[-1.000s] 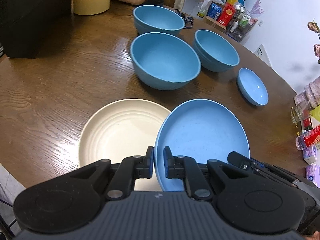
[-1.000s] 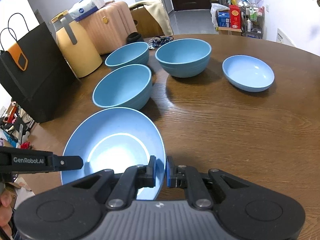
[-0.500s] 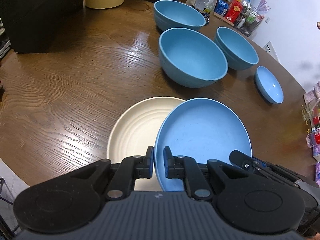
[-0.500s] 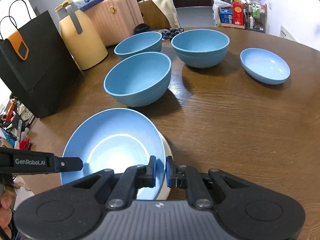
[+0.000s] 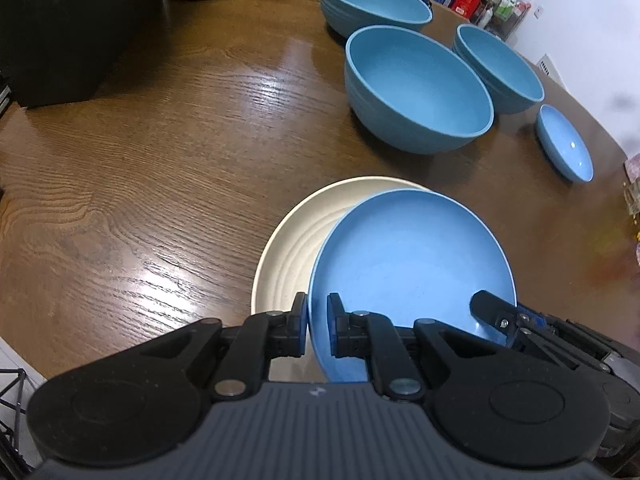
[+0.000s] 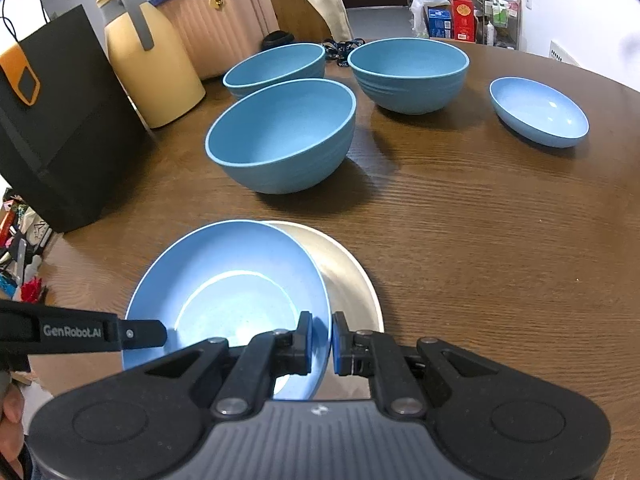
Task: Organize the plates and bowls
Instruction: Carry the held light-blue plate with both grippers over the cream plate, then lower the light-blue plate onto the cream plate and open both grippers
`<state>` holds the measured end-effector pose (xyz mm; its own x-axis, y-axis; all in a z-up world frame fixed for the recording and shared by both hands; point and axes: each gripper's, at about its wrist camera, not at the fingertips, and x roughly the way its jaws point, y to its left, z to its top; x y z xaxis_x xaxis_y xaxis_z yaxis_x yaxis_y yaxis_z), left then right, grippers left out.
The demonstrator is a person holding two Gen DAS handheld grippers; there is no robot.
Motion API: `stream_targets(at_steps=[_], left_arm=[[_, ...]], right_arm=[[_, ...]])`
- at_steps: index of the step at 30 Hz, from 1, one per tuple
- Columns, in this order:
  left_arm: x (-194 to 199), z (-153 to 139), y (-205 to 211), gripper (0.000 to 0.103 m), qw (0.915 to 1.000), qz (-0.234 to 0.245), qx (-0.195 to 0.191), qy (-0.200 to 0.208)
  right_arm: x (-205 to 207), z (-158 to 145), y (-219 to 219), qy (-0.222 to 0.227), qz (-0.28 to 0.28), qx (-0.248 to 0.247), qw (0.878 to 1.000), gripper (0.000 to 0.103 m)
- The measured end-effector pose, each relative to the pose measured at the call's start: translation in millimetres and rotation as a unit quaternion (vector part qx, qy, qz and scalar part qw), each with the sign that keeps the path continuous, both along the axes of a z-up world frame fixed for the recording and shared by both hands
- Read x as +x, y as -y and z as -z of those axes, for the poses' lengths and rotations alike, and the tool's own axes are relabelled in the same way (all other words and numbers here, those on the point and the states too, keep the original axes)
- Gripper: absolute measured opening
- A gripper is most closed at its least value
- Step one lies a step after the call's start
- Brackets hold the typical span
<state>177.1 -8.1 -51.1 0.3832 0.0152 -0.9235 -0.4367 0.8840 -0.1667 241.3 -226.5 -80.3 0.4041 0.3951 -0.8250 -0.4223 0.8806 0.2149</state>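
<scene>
Both grippers hold one blue plate [image 5: 412, 264] by opposite rims. My left gripper [image 5: 317, 330] is shut on its left rim. My right gripper [image 6: 320, 342] is shut on its right rim. The blue plate [image 6: 228, 292] hangs over a cream plate [image 5: 296, 236] that lies on the table, covering most of it. The cream plate [image 6: 344, 276] shows at the right in the right wrist view. Three large blue bowls [image 5: 416, 88] [image 5: 372, 4] [image 5: 496, 68] and a small blue dish [image 5: 564, 148] stand farther back.
A black paper bag [image 6: 60, 136] and a yellow jug [image 6: 152, 68] stand at the table's left side. A pink suitcase [image 6: 216, 12] is behind the table. Bottles and packets lie at the right edge [image 5: 632, 200]. Bare wood table [image 5: 160, 160] lies to the left.
Both grippers have carried the blue plate leftward over the cream plate, so it now covers more of it. The grip is unchanged.
</scene>
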Motion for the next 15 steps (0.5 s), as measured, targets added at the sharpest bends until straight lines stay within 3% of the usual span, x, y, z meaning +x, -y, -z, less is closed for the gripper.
stream_targets(at_steps=[15], left_arm=[[11.9, 19.8, -1.3, 0.011, 0.9991, 0.031, 0.007, -0.027]], right_arm=[[-5.6, 15.1, -8.3, 0.002, 0.019, -0.02, 1.0, 0.01]])
